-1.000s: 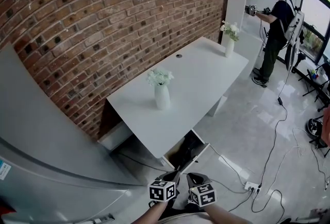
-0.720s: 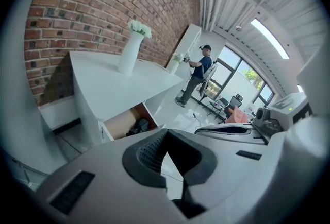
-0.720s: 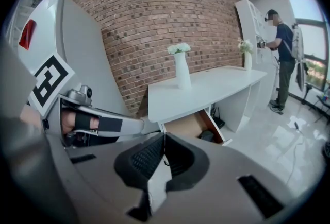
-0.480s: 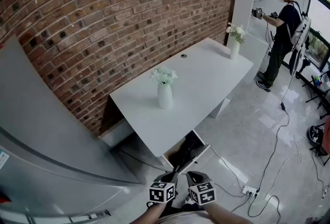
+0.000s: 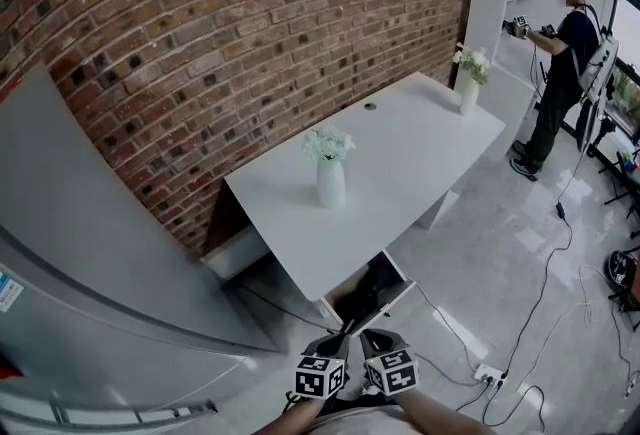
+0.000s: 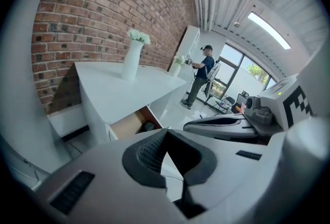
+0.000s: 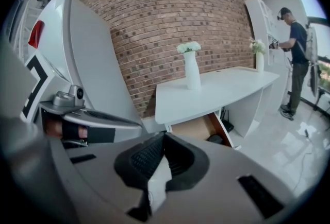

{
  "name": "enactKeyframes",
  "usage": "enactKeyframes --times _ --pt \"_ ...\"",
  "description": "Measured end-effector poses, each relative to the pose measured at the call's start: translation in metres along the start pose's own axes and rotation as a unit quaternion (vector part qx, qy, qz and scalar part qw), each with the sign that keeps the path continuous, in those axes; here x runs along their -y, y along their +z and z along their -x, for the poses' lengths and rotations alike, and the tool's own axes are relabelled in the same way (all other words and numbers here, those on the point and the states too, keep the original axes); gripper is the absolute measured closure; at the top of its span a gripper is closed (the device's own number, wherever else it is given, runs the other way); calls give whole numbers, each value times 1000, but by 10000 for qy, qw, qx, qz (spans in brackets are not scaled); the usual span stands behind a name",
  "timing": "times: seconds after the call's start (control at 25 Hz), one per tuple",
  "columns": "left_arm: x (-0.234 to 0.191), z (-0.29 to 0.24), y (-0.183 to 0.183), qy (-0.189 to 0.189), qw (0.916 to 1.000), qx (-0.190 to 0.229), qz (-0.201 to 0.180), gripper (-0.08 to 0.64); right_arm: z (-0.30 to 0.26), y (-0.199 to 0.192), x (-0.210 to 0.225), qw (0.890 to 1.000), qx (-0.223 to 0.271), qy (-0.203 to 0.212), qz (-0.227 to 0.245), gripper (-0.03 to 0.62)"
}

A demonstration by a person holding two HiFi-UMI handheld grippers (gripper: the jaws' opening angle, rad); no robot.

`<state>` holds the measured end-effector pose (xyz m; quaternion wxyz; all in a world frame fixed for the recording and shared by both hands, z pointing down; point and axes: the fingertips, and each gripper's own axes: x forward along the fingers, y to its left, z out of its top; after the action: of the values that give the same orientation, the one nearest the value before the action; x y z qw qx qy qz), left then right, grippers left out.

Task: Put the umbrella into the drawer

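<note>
Looking into the open drawer (image 5: 392, 300) under the near end of the white desk (image 5: 420, 153), I make out what looks like the umbrella (image 5: 362, 288), a dark bundle lying inside, though it is too small for me to be sure. Both grippers hang side by side on the near side of the drawer, apart from it. The left gripper (image 5: 337, 343) has its jaws pressed together with nothing between them. The right gripper (image 5: 376, 341) is clenched the same way, also empty. On the desk a white vase (image 5: 331, 185) of white flowers stands near the middle, and a second vase (image 5: 469, 96) stands at the far right end. A brick wall (image 5: 250, 23) runs behind the desk. At the far right a person (image 5: 562, 73) stands by white shelves. A power strip (image 5: 488, 374) and cables lie on the floor to the right of my grippers.
</note>
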<state>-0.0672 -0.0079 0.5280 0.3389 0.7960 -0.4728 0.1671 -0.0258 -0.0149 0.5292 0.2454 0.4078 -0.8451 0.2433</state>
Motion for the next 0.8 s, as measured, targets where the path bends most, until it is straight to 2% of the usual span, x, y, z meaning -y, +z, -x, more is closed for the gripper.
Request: enactKeyframes --times 0.36,0.8 --pt "-3 -1 12 152 9995 271 18 552 -1 2 7 10000 -4 56 37 575" --pt "6 -17 14 104 9997 222 -13 552 -2 3 20 9999 14 94 73 575"
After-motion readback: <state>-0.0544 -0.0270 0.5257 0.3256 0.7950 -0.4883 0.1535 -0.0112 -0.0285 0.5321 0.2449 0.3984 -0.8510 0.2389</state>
